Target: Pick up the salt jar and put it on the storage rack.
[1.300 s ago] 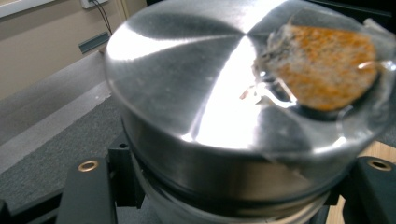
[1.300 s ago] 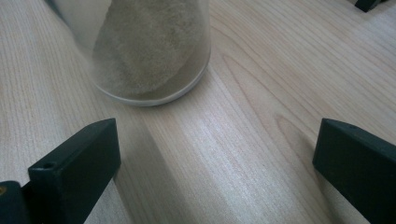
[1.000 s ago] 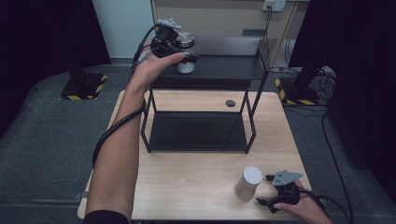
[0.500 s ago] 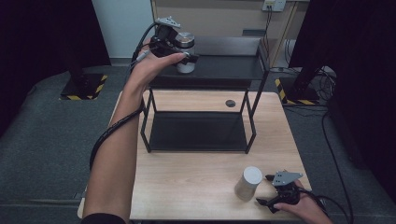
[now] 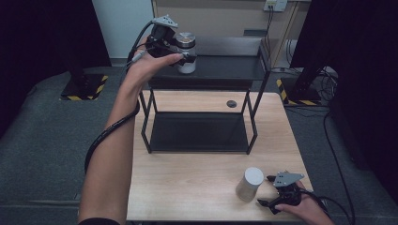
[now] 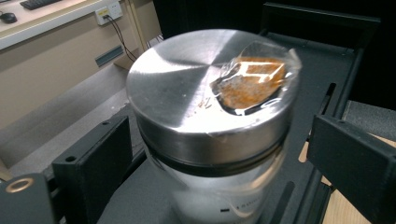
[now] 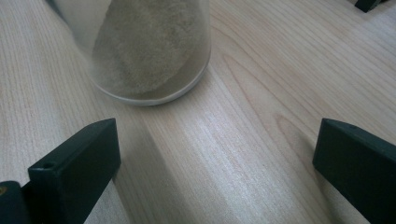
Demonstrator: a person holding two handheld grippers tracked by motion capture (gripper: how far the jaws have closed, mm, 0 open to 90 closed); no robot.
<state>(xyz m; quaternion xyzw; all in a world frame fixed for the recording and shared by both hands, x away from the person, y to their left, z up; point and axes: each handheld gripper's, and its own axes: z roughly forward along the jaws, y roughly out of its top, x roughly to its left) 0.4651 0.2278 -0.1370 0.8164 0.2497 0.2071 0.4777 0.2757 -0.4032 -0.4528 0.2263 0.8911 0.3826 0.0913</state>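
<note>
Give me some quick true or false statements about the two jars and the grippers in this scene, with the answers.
1. The metal-lidded jar stands on the top shelf of the black rack. True.
2. The left gripper is clamped shut on nothing. False: its jaws are open on either side of that jar.
3. The second jar lies tipped over on the wooden table. False: it stands upright.
4. The right gripper is open, with the second jar ahead of it, not between its jaws. True.
5. The lid's top is bare metal all over. False: a taped orange patch sits on it.
</note>
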